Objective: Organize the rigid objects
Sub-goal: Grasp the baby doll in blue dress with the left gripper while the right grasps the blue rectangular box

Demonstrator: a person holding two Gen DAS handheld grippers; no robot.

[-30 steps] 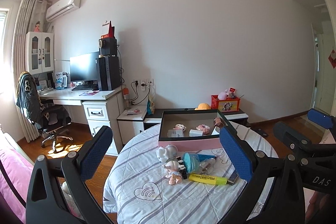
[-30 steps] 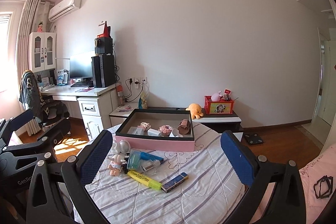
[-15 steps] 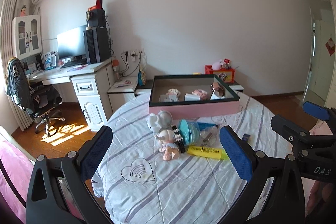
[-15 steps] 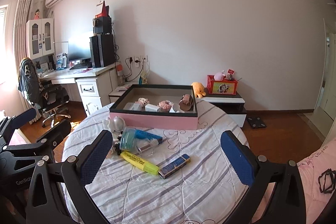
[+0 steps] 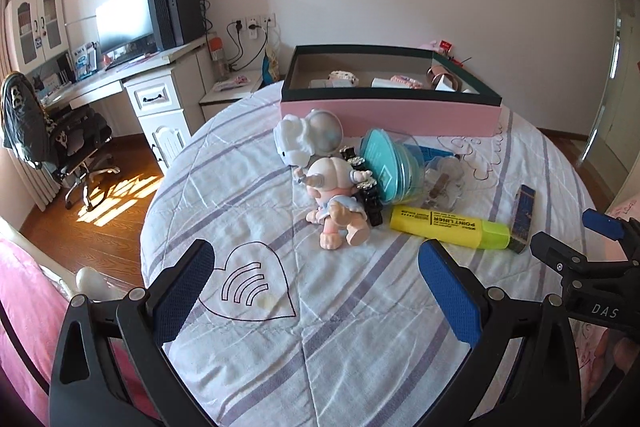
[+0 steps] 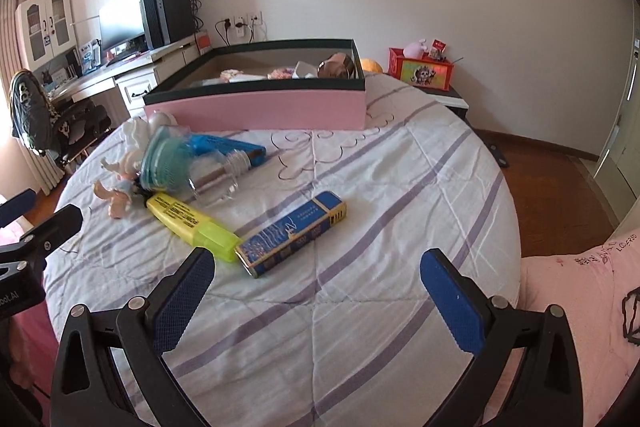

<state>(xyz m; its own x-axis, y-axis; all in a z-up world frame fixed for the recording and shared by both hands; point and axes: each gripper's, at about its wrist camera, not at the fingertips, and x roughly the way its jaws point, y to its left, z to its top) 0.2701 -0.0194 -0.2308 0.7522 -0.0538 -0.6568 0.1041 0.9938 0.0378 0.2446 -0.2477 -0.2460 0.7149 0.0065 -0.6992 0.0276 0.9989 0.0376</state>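
Both hand-held grippers wide open, holding nothing: left (image 5: 316, 293), right (image 6: 320, 297). Blue lighter (image 6: 292, 233) lies just ahead of right one, touching yellow highlighter (image 6: 192, 221). Prob. light, stiff, slick — pinch across mid-body's long flat sides.

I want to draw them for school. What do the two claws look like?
Both match. The left claw and the right claw each have a black plastic frame with triangle cut-outs and silver bolts. Each finger carries a long blue pad with a dotted texture. White letters "DAS" mark the right claw's side. No cables or sleeves show.
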